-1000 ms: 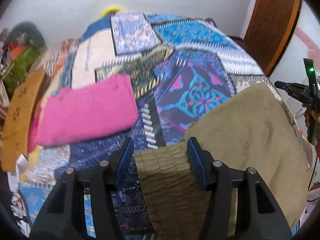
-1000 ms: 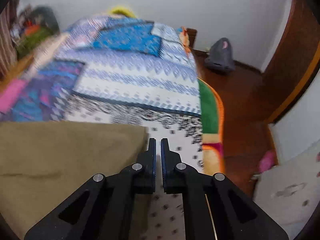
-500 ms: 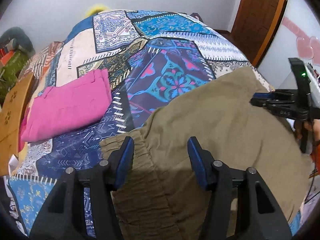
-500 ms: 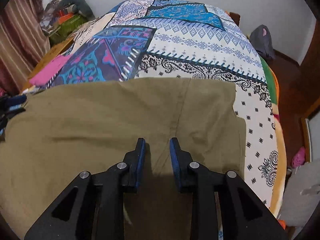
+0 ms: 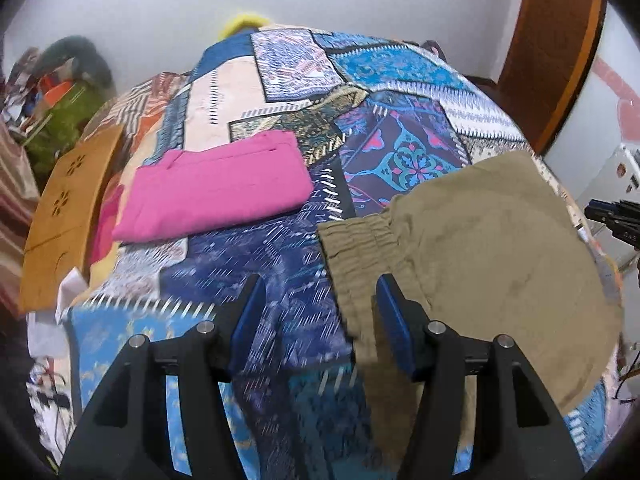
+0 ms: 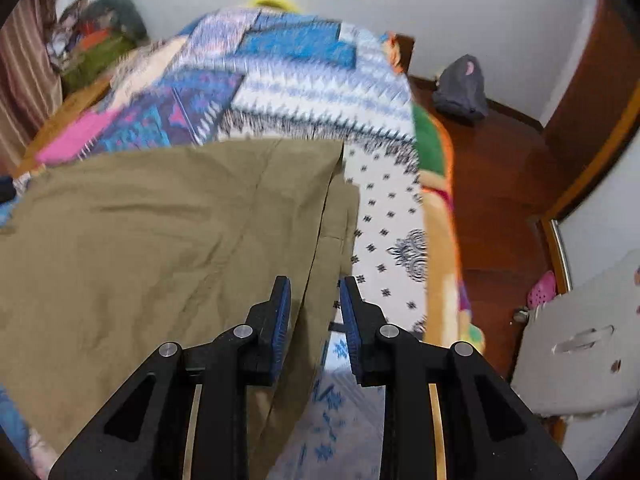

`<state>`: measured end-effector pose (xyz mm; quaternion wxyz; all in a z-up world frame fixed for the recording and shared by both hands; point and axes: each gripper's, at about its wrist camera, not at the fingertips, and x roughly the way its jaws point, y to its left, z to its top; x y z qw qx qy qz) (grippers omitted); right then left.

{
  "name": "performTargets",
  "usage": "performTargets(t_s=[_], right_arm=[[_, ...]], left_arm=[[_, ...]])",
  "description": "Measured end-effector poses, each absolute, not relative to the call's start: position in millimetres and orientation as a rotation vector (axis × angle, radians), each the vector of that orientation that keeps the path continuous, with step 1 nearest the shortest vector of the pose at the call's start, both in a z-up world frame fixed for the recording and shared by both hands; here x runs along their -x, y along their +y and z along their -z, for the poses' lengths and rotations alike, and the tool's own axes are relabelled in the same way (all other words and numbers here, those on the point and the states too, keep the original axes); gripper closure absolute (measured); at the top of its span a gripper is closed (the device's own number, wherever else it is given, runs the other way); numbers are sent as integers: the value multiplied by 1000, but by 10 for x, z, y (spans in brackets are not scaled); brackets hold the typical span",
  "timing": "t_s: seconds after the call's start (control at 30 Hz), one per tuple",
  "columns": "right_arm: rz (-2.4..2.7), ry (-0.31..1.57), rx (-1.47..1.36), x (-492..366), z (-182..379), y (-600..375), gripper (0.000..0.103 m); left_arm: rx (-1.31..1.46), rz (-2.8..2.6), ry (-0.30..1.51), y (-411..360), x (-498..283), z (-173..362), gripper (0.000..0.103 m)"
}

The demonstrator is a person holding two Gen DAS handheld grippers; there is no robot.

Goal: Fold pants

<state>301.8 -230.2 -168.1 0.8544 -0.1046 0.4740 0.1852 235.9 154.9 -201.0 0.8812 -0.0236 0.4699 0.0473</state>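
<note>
Olive-khaki cotton pants lie flat on patchwork quilt bed, near edge, right of folded pink garment.

Long axis runs across bed: elastic waistband toward left gripper, leg ends toward right gripper.

Both grippers released, holding nothing.

Step, likely: between folds. Next: pinch waistband and hem, fold over.

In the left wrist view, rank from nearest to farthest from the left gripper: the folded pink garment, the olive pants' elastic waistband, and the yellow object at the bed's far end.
Measured from the left gripper:
1. Olive pants' elastic waistband, just ahead, beside the right-hand finger.
2. Folded pink garment, farther up the bed, on the left.
3. Yellow object, at the bed's far end against the wall.
</note>
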Motion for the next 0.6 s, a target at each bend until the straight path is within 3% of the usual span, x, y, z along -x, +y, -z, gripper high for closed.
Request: performTargets(t_s=[0.17, 0.37, 0.6], right_arm=[[-442, 888, 176, -2681, 1264, -2168, 69], [-541, 806, 122, -2264, 1029, -1895, 55], [-631, 829, 67, -1994, 1199, -1617, 51]], left_arm=[[72, -98, 930, 1499, -2005, 1754, 45], [9, -74, 894, 1206, -1607, 1638, 35], [102, 4, 961, 1062, -1346, 1877, 31]])
